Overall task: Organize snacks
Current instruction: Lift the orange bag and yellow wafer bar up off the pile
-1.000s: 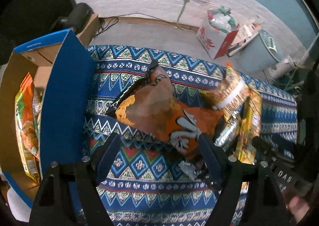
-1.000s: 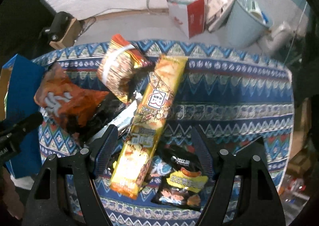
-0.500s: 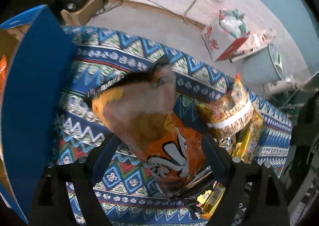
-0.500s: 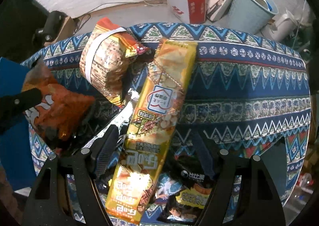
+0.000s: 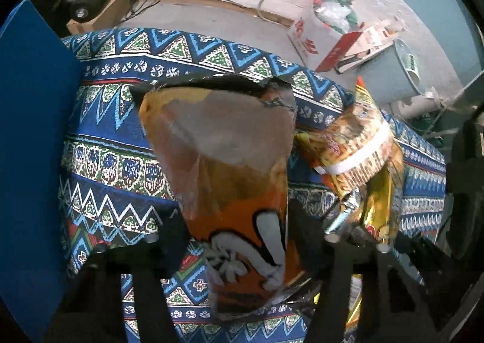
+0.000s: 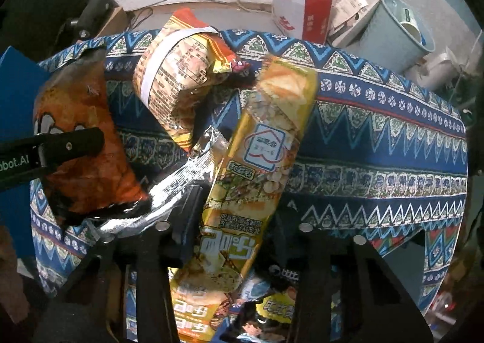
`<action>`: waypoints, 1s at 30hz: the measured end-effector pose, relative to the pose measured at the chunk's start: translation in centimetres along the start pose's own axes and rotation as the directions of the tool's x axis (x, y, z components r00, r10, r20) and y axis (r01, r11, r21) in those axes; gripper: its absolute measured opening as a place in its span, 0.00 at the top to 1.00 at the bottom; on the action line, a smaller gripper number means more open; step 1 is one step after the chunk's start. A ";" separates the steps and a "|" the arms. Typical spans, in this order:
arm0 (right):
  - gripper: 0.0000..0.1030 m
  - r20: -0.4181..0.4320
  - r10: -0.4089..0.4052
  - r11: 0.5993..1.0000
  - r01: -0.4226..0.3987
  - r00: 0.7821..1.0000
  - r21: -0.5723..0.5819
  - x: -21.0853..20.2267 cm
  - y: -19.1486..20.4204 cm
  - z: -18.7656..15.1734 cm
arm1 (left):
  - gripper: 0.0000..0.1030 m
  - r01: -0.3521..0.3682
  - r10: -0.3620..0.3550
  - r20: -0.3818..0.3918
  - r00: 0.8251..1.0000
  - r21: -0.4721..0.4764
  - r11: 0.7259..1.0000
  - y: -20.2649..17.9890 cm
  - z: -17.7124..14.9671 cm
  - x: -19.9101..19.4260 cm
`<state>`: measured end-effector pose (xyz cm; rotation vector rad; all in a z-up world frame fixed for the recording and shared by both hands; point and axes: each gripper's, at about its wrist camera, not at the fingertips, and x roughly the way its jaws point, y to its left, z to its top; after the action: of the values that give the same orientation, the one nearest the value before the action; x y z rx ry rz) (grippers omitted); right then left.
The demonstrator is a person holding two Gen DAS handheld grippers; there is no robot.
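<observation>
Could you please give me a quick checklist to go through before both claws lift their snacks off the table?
1. Left claw closed on the orange chip bag: ok; its jaws have just been closing and now pinch the bag.
2. Right claw closed on the long yellow packet: ok; its jaws have just been closing too.
3. Silver wrapper clear of the right claw: cannot tell; it lies against the left finger.
4. Striped bag free of both grips: ok.
5. Blue box open: cannot tell.
</observation>
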<state>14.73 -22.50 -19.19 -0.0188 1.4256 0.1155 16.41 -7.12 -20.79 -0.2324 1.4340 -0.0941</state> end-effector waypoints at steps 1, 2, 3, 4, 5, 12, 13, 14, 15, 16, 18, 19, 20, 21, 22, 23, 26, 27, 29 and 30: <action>0.66 0.005 0.000 1.000 0.000 1.000 -0.003 -0.2 -0.1 0.0 | 0.52 -0.007 0.006 0.012 1.000 0.015 1.000 0.0 -0.2 -0.3; 0.68 0.009 -0.005 1.000 0.005 1.000 -0.006 -0.4 -0.3 -0.2 | 0.54 -0.016 0.015 0.025 1.000 0.029 0.999 -0.1 -0.3 -0.6; 0.69 0.014 -0.012 1.000 0.012 1.000 -0.013 -0.6 -0.3 -0.3 | 0.56 -0.020 0.019 0.031 0.999 0.043 0.999 -0.2 -0.4 -0.7; 0.69 0.021 -0.024 0.999 0.025 0.999 -0.024 -0.8 -0.2 -0.3 | 0.56 -0.025 0.023 0.033 0.999 0.056 0.998 -0.2 -0.6 -0.9; 0.71 0.025 -0.031 0.999 0.032 0.999 -0.030 -0.9 0.0 -0.4 | 0.56 -0.030 0.027 0.039 0.999 0.067 0.997 -0.1 -0.9 -1.2; 0.72 0.066 -0.047 0.997 0.051 0.997 -0.054 -2.3 0.1 -1.0 | 0.59 -0.058 0.048 0.089 0.995 0.115 0.992 0.5 -2.1 -2.9; 0.72 0.070 -0.045 0.997 0.049 0.996 -0.054 -2.5 0.0 -1.1 | 0.59 -0.060 0.048 0.097 0.994 0.121 0.991 0.6 -2.3 -3.2; 0.72 0.075 -0.045 0.997 0.049 0.996 -0.054 -2.7 -0.1 -1.1 | 0.59 -0.064 0.050 0.107 0.993 0.132 0.989 0.7 -2.6 -3.7; 0.72 0.081 -0.046 0.997 0.050 0.996 -0.053 -3.0 -0.1 -1.3 | 0.59 -0.069 0.053 0.115 0.992 0.138 0.988 0.8 -2.7 -4.0; 0.72 0.084 -0.046 0.997 0.051 0.995 -0.051 -3.1 -0.1 -1.4 | 0.59 -0.077 0.058 0.126 0.990 0.146 0.986 0.8 -3.0 -4.3; 0.72 0.093 -0.047 0.998 0.052 0.995 -0.045 -3.5 0.0 -1.8 | 0.59 -0.088 0.066 0.141 0.988 0.154 0.984 0.9 -3.4 -4.9; 0.72 0.097 -0.047 0.998 0.051 0.994 -0.041 -3.7 0.0 -1.9 | 0.59 -0.096 0.073 0.147 0.986 0.155 0.983 1.1 -3.6 -5.2; 0.72 0.101 -0.048 0.998 0.052 0.994 -0.036 -3.9 -0.1 -2.1 | 0.59 -0.102 0.079 0.151 0.985 0.155 0.983 1.3 -3.9 -5.4; 0.72 0.104 -0.051 0.998 0.054 0.993 -0.034 -4.1 -0.1 -2.2 | 0.59 -0.105 0.081 0.153 0.985 0.157 0.982 1.5 -4.2 -5.6; 0.72 0.109 -0.053 0.998 0.056 0.993 -0.032 -4.4 -0.1 -2.4 | 0.59 -0.106 0.082 0.154 0.985 0.159 0.982 1.6 -4.4 -5.7; 0.72 0.111 -0.052 0.998 0.056 0.992 -0.032 -4.5 -0.1 -2.5 | 0.59 -0.109 0.084 0.155 0.984 0.163 0.981 1.8 -4.7 -5.9; 0.72 0.127 -0.049 0.998 0.054 0.991 -0.033 -5.5 0.2 -3.1 | 0.59 -0.106 0.080 0.155 0.985 0.169 0.980 2.0 -5.3 -6.5; 0.72 0.135 -0.050 0.998 0.055 0.990 -0.032 -5.9 0.4 -3.3 | 0.59 -0.103 0.076 0.156 0.985 0.172 0.980 2.2 -5.6 -6.8; 0.72 0.148 -0.045 0.998 0.050 0.988 -0.026 -6.5 0.4 -3.7 | 0.59 -0.101 0.072 0.161 0.984 0.178 0.979 2.1 -5.9 -7.3; 0.72 0.156 -0.040 0.999 0.044 0.987 -0.023 -6.9 0.5 -3.9 | 0.59 -0.100 0.070 0.168 0.983 0.182 0.978 2.0 -6.1 -7.6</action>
<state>9.90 -22.76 -12.93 -0.0600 1.2672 0.0990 9.19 -4.23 -14.59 -0.0207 1.2627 -0.1380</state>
